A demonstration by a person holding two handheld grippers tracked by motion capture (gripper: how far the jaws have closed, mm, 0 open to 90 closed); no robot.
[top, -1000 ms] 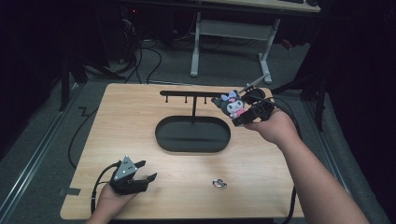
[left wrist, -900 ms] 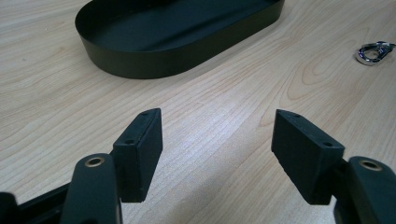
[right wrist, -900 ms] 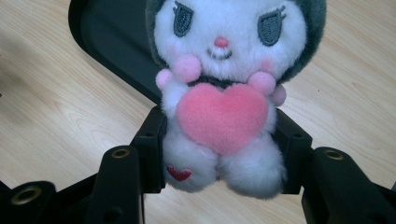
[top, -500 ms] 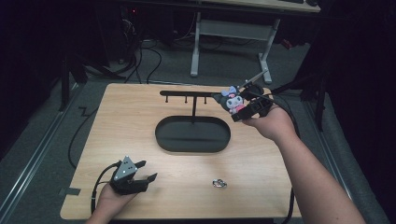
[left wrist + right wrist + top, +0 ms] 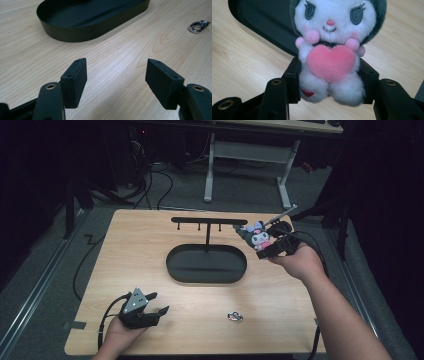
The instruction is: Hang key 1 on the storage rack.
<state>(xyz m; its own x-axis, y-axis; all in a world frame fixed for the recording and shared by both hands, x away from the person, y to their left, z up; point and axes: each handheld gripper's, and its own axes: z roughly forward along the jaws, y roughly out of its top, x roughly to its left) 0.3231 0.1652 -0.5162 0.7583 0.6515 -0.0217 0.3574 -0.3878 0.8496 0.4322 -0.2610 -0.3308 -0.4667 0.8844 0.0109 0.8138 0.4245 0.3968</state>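
Plush toy [image 5: 331, 53], soft fuzzy white body with pink heart and dark hood, sits squeezed at the hips between the right gripper's [image 5: 331, 82] jaws, head sticking out past the tips, probably held low so the top stays free for hanging on the black rack [image 5: 207, 222] just beside it. Under the jaws: matte black oval tray [image 5: 206, 265] on the wood-grain table [image 5: 150, 245]. Left gripper [image 5: 116, 80] rests low, jaws apart and empty, a shiny metal clip [image 5: 198, 26] ahead off its right tip.
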